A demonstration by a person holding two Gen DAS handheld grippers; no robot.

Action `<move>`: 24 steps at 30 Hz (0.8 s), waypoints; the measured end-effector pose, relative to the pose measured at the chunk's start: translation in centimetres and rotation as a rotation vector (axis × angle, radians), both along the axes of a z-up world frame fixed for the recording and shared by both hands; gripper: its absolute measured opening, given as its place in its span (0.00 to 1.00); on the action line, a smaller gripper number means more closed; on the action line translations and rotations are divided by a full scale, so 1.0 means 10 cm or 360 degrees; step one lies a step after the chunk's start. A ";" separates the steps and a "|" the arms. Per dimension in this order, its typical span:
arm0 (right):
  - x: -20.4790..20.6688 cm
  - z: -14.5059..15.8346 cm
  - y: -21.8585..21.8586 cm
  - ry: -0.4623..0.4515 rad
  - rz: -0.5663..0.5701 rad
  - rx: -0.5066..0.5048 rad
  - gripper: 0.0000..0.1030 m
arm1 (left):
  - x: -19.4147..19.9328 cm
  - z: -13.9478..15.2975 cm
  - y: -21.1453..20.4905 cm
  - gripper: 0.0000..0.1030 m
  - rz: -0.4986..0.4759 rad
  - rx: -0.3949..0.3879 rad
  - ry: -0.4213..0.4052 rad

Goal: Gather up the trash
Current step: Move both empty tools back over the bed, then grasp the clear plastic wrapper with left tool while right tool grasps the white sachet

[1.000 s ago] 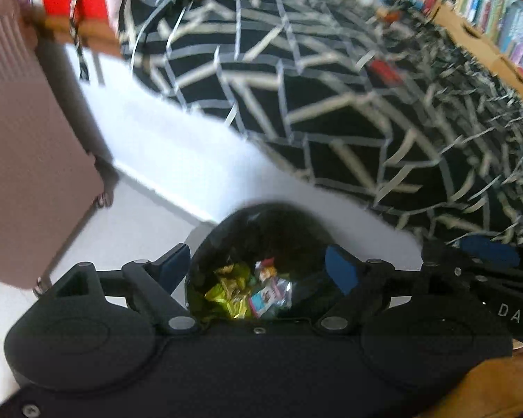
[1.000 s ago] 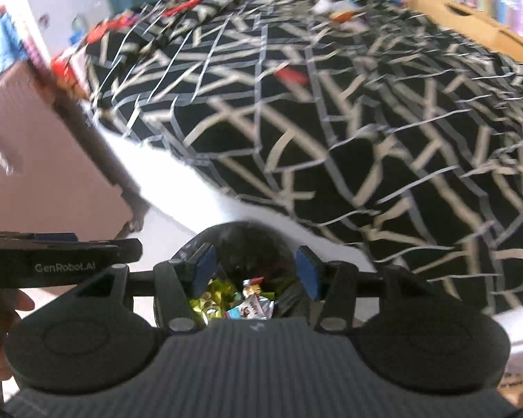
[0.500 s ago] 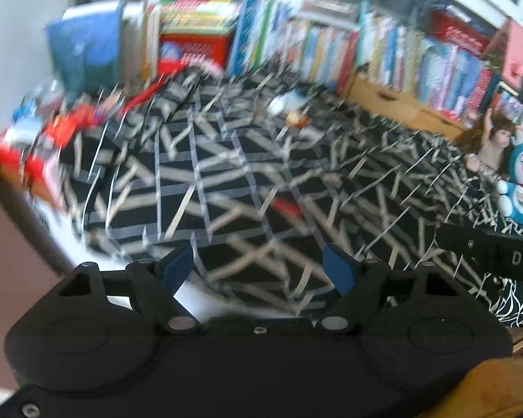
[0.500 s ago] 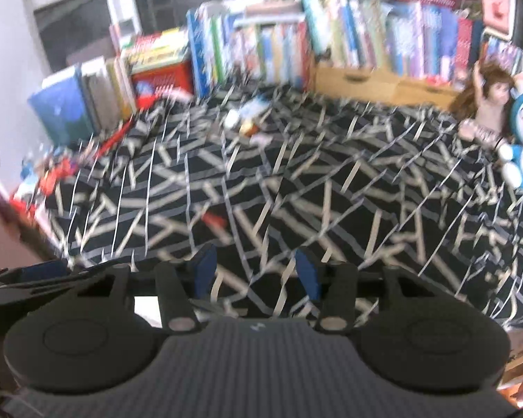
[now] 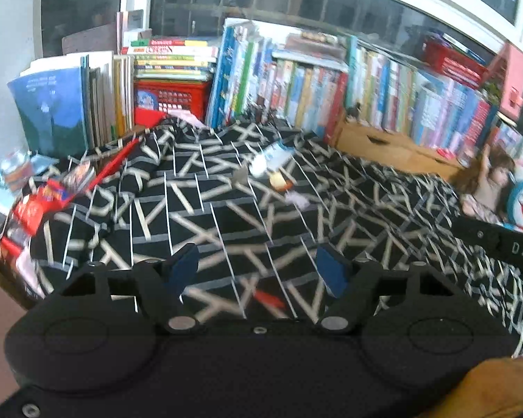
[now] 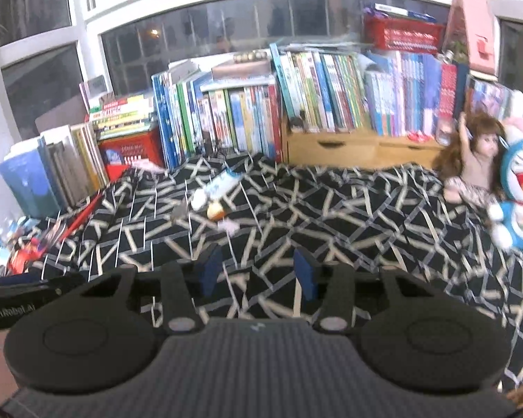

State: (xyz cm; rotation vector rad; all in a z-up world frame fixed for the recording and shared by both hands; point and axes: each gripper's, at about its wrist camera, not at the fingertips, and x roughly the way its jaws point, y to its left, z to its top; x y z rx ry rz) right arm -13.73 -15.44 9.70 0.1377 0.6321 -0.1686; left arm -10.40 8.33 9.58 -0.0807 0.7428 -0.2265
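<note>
Bed: black blanket with cream line pattern point(image 5: 226, 216) is filling mid-frame.
Trash: blurred pale wrappers point(image 6: 216, 195) are lying centre.
Left gripper point(image 5: 258, 268): fingers spread, closing, empty.
Right gripper point(image 6: 258, 268): fingers spread, closing, empty.

Both wrist views are aimed obliquely down across the patterned bedspread point(image 5: 226, 209) toward the bookshelf point(image 6: 296, 104) (shared by both).

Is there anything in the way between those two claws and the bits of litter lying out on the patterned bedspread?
Nothing visible. Only bare bedspread lies between the open, empty right claw, the open, empty left claw and the litter cluster. A red scrap lies just ahead of the left claw.
</note>
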 end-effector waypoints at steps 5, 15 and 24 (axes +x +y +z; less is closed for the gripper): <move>0.73 -0.05 -0.12 -0.0046 0.0094 -0.0003 0.57 | 0.82 0.01 -0.12 0.69 0.0083 0.0037 -0.0044; 2.20 -0.82 -0.33 0.0137 0.0294 -0.0024 0.55 | 2.54 -0.85 -0.61 0.68 0.0290 0.0085 0.0171; 2.74 -1.60 -0.26 0.0369 0.0497 0.0059 0.54 | 3.30 -1.67 -0.88 0.69 0.0290 0.0173 0.0313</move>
